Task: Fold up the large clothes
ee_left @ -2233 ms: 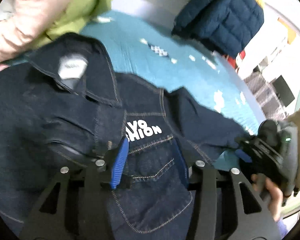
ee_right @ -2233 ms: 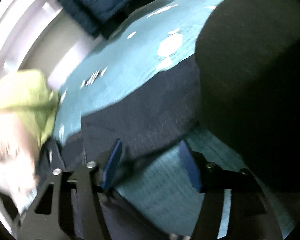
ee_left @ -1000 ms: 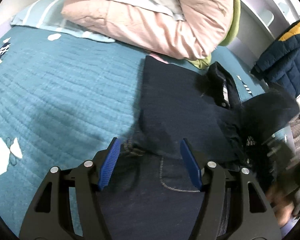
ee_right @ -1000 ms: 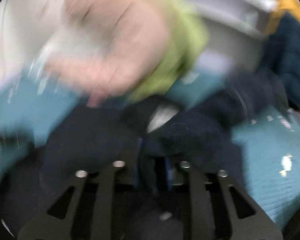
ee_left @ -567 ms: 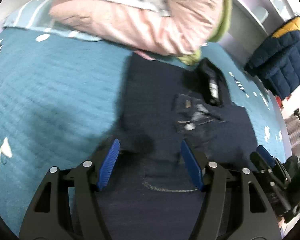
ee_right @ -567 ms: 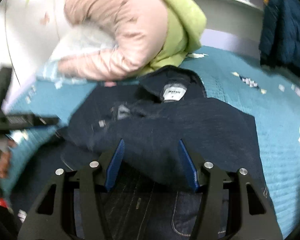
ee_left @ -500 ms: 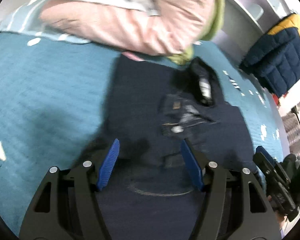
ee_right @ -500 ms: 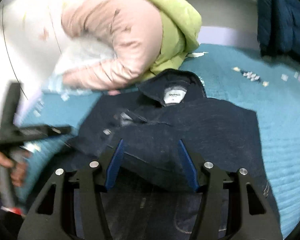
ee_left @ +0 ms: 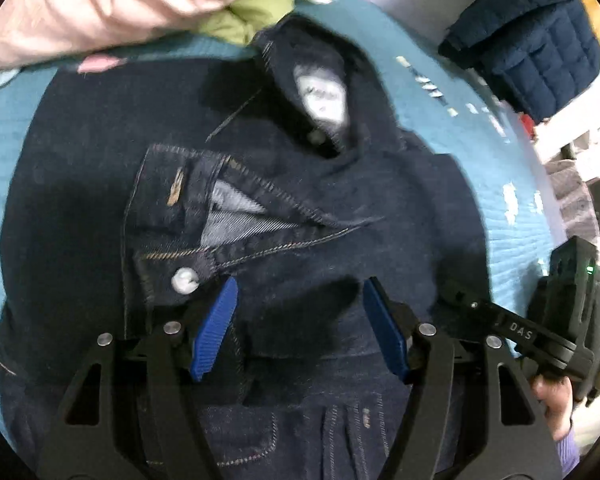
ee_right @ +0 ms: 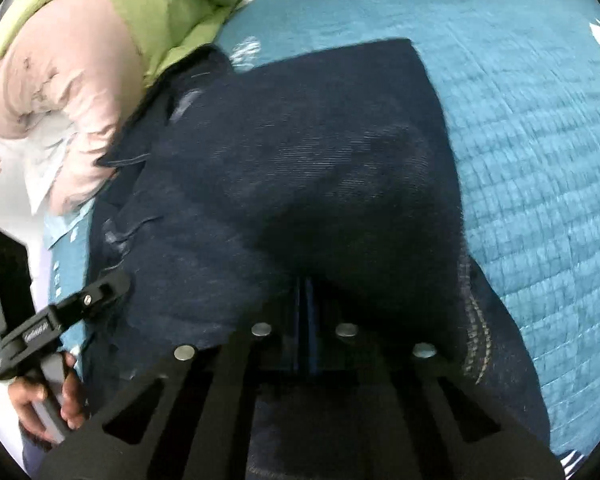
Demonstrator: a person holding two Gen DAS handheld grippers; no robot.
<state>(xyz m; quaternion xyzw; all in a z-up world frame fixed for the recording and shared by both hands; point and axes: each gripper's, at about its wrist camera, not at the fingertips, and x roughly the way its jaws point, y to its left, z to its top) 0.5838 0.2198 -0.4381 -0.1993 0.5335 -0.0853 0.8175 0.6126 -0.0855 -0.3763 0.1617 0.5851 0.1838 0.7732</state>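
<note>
Right gripper (ee_right: 304, 300) has dropped, jaws closing on denim jacket (ee_right: 300, 152); left gripper's (ee_left: 300, 324) jaws open, label visible

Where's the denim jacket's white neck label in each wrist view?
Left wrist: the neck label sits upper centre, inside the collar of the denim jacket, above the open jaws.
Right wrist: not clearly in view; the collar area at upper left is blurred.
Shared landmark: the green quilt just beyond the collar.

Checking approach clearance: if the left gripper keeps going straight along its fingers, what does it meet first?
Most likely the dark denim jacket: the open left gripper points down onto its folded front, near the sleeve cuff button. Depth unclear.
</note>
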